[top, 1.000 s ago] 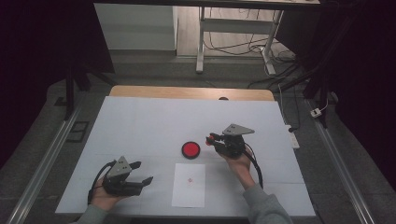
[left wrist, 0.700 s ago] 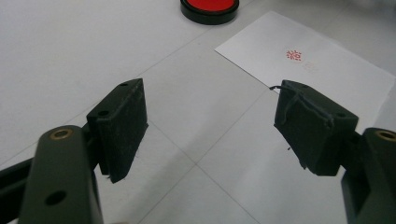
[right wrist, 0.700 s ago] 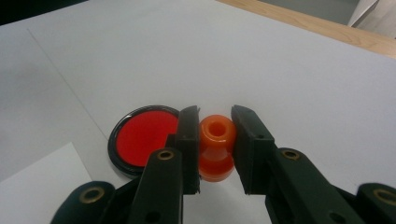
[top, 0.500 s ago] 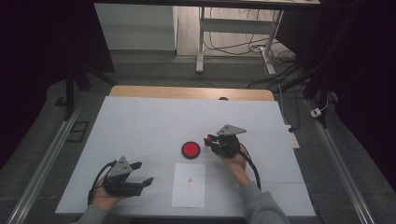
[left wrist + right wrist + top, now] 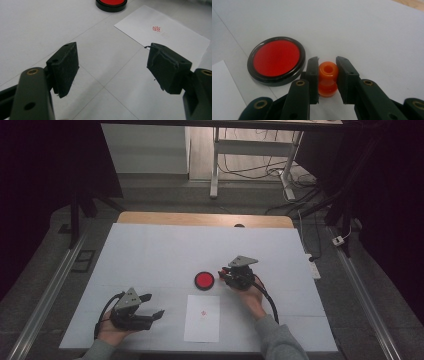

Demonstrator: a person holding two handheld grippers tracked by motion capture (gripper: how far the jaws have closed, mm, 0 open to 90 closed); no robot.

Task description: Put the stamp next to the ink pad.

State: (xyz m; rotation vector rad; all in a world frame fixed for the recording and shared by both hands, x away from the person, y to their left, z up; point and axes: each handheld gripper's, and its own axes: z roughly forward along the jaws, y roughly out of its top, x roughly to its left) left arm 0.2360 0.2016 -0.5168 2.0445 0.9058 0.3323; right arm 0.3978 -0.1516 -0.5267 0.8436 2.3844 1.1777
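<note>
Orange plastic is showing between the jaws of the right gripper [image 5: 327,75]: a small waisted stamp [image 5: 327,79] is sitting upright there, its hollow top end facing the camera, and both black pads are pressing on its sides. In the high view this right gripper [image 5: 223,271] is hovering just right of the red ink pad [image 5: 204,280], a round dish with a black rim (its lid is off, the red surface bare). From the right gripper view the ink pad [image 5: 276,60] is lying just left of the clamped stamp, close beside the left jaw.

A white sheet of paper [image 5: 202,318] is lying on the white table cover [image 5: 150,250] just in front of the ink pad, bearing a small red mark [image 5: 203,313] near its middle. The left gripper [image 5: 152,306] is resting low near the table's front left, well apart from the pad, with its jaws standing wide apart and holding nothing. In the left gripper view the paper [image 5: 175,37] with its red mark [image 5: 156,28] is lying beyond the right jaw, and the ink pad [image 5: 111,3] is sitting at the top edge.
</note>
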